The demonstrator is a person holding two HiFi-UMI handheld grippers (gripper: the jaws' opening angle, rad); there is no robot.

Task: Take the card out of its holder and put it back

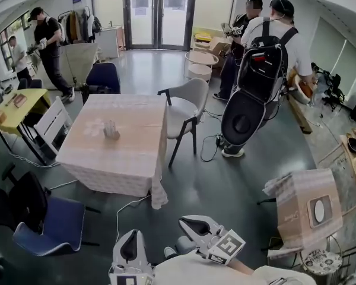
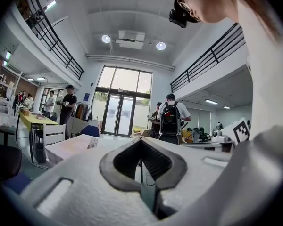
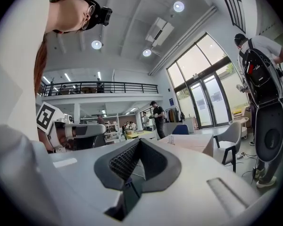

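Your L gripper (image 1: 132, 236) & R gripper (image 1: 186, 222) are both low, close to your body, fingers pinched together w/ nothing betw them. The card holder (image 1: 110, 129) stands upright on the cloth-covered table (image 1: 130, 159), well apart from both grippers.

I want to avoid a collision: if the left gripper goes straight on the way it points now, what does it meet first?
Probably the grey chair: its dark leg seems to show straight ahead of the left gripper. The clothed table lies left of that line. Depth is unclear.
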